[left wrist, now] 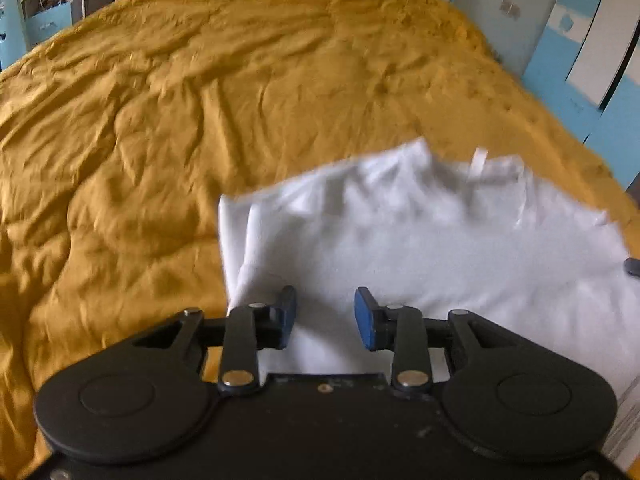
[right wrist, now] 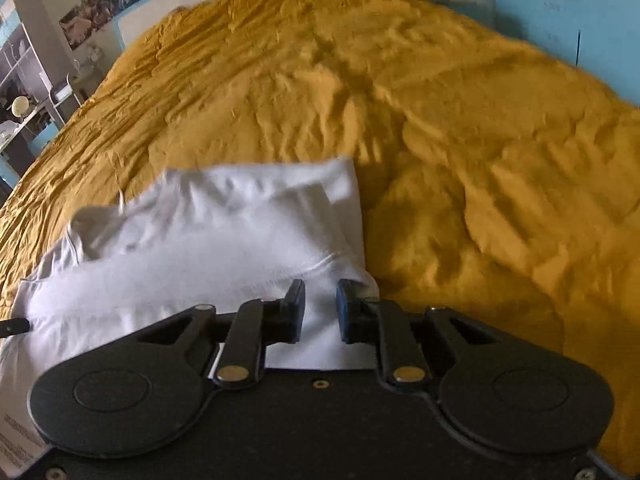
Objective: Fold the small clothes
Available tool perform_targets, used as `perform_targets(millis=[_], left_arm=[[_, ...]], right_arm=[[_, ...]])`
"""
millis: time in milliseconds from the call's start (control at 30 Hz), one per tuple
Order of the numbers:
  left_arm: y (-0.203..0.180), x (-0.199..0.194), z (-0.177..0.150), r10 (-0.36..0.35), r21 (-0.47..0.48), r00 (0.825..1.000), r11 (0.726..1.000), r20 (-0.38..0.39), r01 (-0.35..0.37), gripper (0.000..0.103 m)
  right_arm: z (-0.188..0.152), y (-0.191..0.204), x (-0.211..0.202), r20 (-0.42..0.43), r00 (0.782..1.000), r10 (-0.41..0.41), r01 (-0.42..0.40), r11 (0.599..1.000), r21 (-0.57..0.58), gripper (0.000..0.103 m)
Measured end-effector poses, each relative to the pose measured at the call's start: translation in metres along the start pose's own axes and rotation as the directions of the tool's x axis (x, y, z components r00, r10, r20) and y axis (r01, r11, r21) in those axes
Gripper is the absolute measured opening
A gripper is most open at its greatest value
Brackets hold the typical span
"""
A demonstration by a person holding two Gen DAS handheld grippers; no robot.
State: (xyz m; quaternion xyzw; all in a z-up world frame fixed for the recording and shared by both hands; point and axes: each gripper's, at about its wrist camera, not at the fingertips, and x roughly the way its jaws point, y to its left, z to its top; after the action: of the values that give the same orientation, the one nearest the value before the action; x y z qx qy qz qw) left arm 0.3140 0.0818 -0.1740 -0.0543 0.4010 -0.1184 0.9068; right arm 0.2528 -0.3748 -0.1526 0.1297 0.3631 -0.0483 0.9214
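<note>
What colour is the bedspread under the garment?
Mustard yellow bedspread, plain and wrinkled; clearest in the right wrist view.

A plain white garment (left wrist: 420, 240) lies on a mustard-yellow bedspread (left wrist: 160, 120) beside pale blue furniture (left wrist: 568, 92).

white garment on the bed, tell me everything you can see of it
The white garment is plain soft fabric, apparently knit, lying partly folded and rumpled on the mustard bedspread. A small white loop tag sticks up at its far edge. The left tongs and right tongs sit open over its near edge, cloth between the fingers. The image is blurred.
</note>
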Motion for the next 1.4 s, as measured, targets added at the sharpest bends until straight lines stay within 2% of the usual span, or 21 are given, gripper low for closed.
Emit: perform_targets(millis=[33, 100, 233, 333, 433, 600, 733, 833, 967, 1167, 1267, 1400], left_arm=[[-0.001, -0.003, 0.005, -0.004, 0.004, 1.000, 1.000, 0.024, 0.004, 0.038], [0.000, -0.001, 0.015, 0.006, 0.001, 0.999, 1.000, 0.040, -0.006, 0.038], [0.013, 0.017, 0.027, 0.016, -0.066, 1.000, 0.998, -0.022, -0.018, 0.038], [0.022, 0.029, 0.025, 0.007, -0.090, 0.999, 0.996, -0.045, -0.011, 0.038], [0.021, 0.042, 0.014, 0.022, -0.065, 0.999, 0.998, -0.047, -0.025, 0.039], [0.018, 0.039, 0.009, 0.038, -0.065, 0.999, 0.997, -0.031, -0.040, 0.038], [0.005, 0.010, 0.007, 0.062, -0.035, 0.998, 0.997, 0.028, -0.061, 0.038], [-0.004, -0.024, -0.002, 0.024, -0.024, 0.997, 0.999, 0.067, -0.023, 0.038], [-0.016, -0.075, -0.029, -0.008, 0.002, 0.995, 1.000, 0.095, 0.008, 0.039], [-0.025, -0.122, -0.083, -0.029, -0.017, 0.998, 0.999, 0.064, 0.030, 0.039], [-0.023, -0.127, -0.106, -0.014, -0.027, 0.999, 1.000, 0.032, 0.015, 0.040], [-0.006, -0.119, -0.123, 0.024, -0.109, 1.000, 0.994, -0.015, -0.025, 0.040]], right_arm=[[0.004, 0.004, -0.005, 0.035, 0.999, 0.005, -0.005, 1.000, -0.012, 0.021], [0.013, 0.007, -0.005, 0.085, 0.996, 0.027, -0.025, 1.000, -0.018, 0.024], [0.025, 0.012, 0.012, 0.063, 0.995, 0.072, -0.073, 0.997, 0.014, 0.025], [0.028, 0.011, 0.030, 0.031, 0.999, -0.011, 0.011, 1.000, 0.000, 0.024], [0.025, 0.004, 0.042, -0.005, 1.000, -0.006, 0.007, 1.000, 0.014, 0.024], [0.017, 0.013, 0.041, 0.016, 0.999, -0.036, 0.037, 0.999, -0.040, 0.024], [0.016, 0.023, 0.022, 0.065, 0.996, -0.068, 0.073, 0.994, -0.079, 0.025], [0.010, 0.034, -0.003, 0.115, 0.989, -0.098, 0.112, 0.986, -0.124, 0.027], [-0.003, 0.042, -0.043, 0.131, 0.987, -0.092, 0.110, 0.984, -0.138, 0.027], [-0.043, 0.044, -0.097, 0.126, 0.990, -0.064, 0.079, 0.991, -0.112, 0.030], [-0.065, 0.036, -0.112, 0.127, 0.988, -0.087, 0.099, 0.991, -0.093, 0.031], [-0.085, 0.010, -0.108, 0.075, 0.988, -0.132, 0.135, 0.990, -0.038, 0.033]])
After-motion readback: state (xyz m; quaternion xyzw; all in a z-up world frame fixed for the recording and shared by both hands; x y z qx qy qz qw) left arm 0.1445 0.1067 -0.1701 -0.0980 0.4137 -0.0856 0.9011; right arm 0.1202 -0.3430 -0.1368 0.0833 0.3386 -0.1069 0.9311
